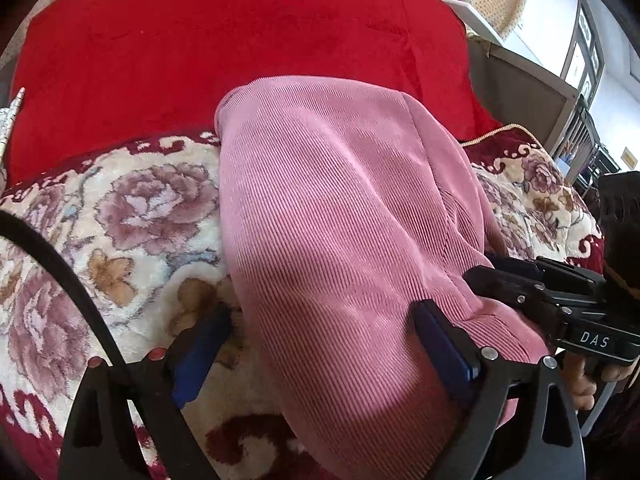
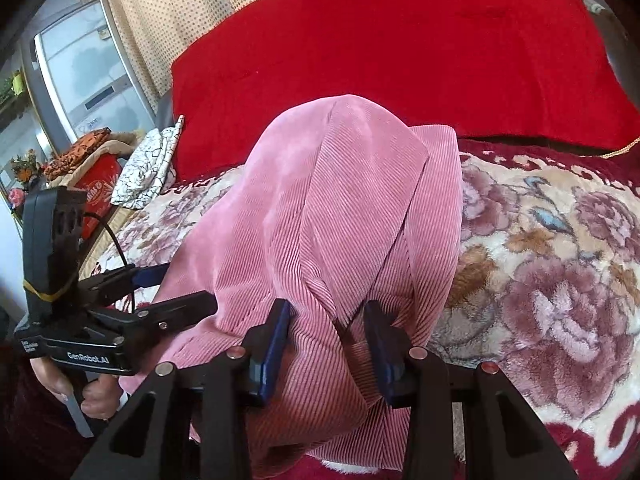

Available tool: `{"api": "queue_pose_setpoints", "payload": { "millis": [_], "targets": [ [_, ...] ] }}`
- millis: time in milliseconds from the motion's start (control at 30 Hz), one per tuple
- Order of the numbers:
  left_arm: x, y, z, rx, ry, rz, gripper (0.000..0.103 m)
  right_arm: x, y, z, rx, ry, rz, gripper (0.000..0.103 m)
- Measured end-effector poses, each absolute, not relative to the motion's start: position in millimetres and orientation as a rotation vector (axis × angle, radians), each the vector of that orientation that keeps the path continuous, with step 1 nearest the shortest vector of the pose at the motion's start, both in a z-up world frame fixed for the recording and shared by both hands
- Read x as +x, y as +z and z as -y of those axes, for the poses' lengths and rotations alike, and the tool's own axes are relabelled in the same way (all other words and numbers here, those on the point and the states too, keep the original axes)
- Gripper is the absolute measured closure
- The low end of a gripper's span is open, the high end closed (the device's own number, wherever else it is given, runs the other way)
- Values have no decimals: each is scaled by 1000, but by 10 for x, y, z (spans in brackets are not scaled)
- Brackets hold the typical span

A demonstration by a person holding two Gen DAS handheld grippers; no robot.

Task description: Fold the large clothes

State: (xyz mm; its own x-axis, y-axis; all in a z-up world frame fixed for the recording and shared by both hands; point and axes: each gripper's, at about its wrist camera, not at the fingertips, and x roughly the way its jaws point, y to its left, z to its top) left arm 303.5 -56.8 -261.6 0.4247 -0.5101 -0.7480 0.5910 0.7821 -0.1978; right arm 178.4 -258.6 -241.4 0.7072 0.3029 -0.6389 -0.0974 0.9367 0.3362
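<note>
A pink corduroy garment (image 1: 340, 208) lies lengthwise on a floral blanket (image 1: 120, 216), stretching away from both grippers. My left gripper (image 1: 322, 350) stands wide open over its near end. Its left pad (image 1: 200, 354) rests off the cloth above the blanket, and its right pad (image 1: 442, 344) sits on the pink fabric. In the right wrist view my right gripper (image 2: 328, 346) is shut on a bunched fold of the garment (image 2: 332, 208). The left gripper (image 2: 188, 285) shows open at the garment's left edge. A hand (image 2: 96, 396) holds its grip.
A red plush cover (image 2: 400, 60) lies across the back of the bed. At the left are a white crackle-patterned cloth (image 2: 152, 164), a red box (image 2: 102, 184) under orange fabric, a dotted curtain (image 2: 168, 12) and a grey appliance (image 2: 84, 64).
</note>
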Motion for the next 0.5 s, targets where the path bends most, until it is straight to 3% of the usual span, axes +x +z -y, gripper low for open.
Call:
{"api": "queue_pose_setpoints", "payload": {
  "millis": [100,400,500],
  "targets": [
    [2883,-2542,583,142,-626,-821,8,1724,-2381,2595,291,224,-748,60],
    [2220,-2146,303,155,-381,-593,8,1174,-1933,2681,213,140,-568,37],
    [2017,-1990,216,129,-336,-552,8,1054,-1791,2712,169,78,-563,36]
  ]
}}
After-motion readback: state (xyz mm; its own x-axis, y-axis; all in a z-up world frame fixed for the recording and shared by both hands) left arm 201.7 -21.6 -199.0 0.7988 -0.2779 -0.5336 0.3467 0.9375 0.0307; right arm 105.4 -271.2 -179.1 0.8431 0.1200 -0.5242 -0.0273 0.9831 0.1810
